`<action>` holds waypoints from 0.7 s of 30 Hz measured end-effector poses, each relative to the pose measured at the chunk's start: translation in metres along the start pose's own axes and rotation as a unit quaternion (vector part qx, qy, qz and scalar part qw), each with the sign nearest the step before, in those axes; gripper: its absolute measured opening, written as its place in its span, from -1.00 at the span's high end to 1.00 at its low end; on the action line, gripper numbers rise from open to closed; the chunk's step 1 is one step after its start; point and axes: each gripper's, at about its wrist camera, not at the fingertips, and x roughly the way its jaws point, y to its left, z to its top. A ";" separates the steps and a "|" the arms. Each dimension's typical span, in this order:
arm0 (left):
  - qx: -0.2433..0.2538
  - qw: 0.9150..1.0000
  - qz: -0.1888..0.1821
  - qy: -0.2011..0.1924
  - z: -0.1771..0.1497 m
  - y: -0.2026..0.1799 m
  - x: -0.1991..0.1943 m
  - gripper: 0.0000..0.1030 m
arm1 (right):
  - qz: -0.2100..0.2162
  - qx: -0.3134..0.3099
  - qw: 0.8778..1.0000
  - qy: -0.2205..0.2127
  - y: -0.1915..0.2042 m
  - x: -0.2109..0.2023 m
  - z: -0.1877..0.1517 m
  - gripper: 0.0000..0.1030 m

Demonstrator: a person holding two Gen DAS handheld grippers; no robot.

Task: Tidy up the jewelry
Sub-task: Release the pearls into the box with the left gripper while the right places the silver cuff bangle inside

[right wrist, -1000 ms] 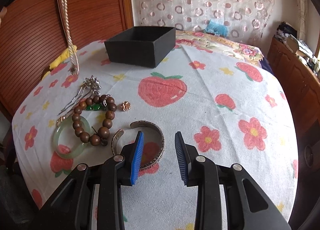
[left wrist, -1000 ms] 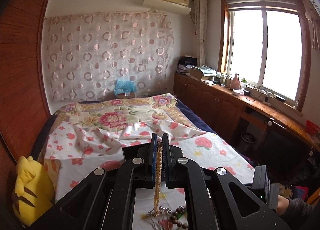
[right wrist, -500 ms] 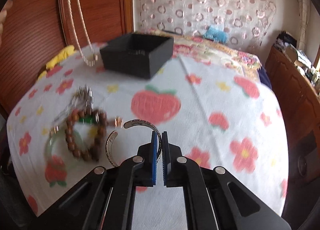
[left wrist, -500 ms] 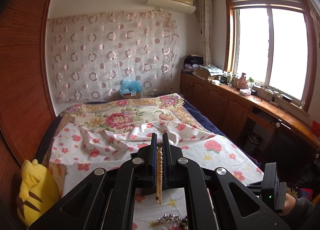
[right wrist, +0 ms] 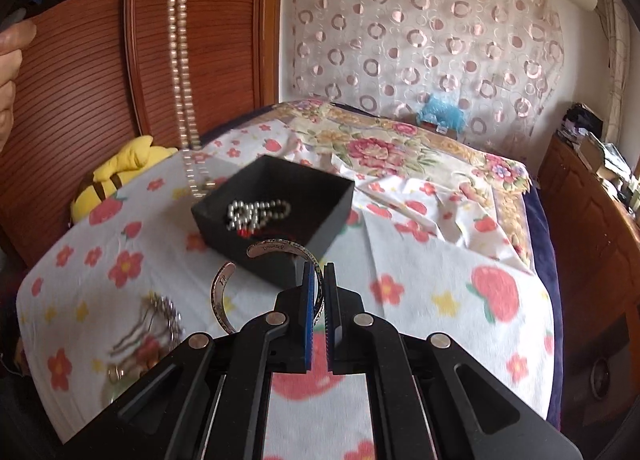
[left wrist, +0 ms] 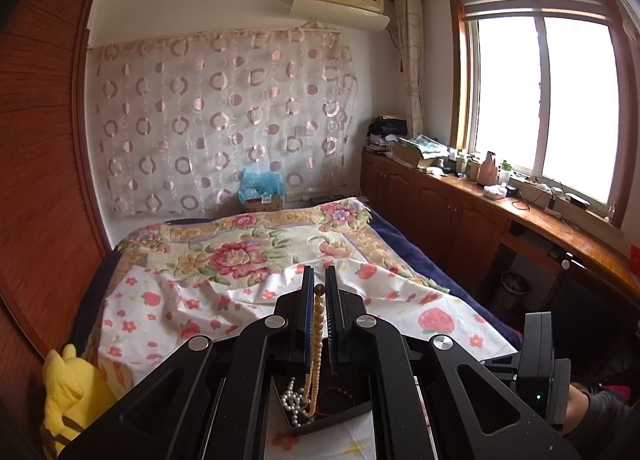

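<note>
My left gripper [left wrist: 319, 292] is shut on a bead necklace [left wrist: 316, 344] that hangs down into the open black box [left wrist: 340, 414]. In the right wrist view the necklace [right wrist: 181, 72] dangles beside the box's [right wrist: 320, 216] near-left corner. A pearl strand [right wrist: 256, 210] lies inside the box. My right gripper [right wrist: 319, 280] is shut on a silver cuff bracelet [right wrist: 224, 296] and holds it above the cloth, just in front of the box.
Blurred loose jewelry [right wrist: 148, 336] lies on the flowered cloth [right wrist: 440, 300] at the lower left. A yellow plush toy [right wrist: 116, 176] sits by the wooden wall. Wooden cabinets [left wrist: 460, 212] run along the right under the window.
My right gripper lifted the cuff bracelet off the cloth and moved toward the box. My left gripper carried the necklace over the box, and its lower end now hangs into it.
</note>
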 end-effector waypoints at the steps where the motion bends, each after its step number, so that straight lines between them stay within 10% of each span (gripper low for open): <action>1: -0.001 1.000 0.000 0.001 0.001 0.001 0.002 0.91 | 0.001 0.000 1.000 -0.001 -0.001 0.002 0.003 0.90; 21: -0.040 0.989 -0.015 0.141 -0.100 0.033 0.118 0.91 | 0.012 -0.002 1.000 -0.004 -0.010 0.060 0.047 0.90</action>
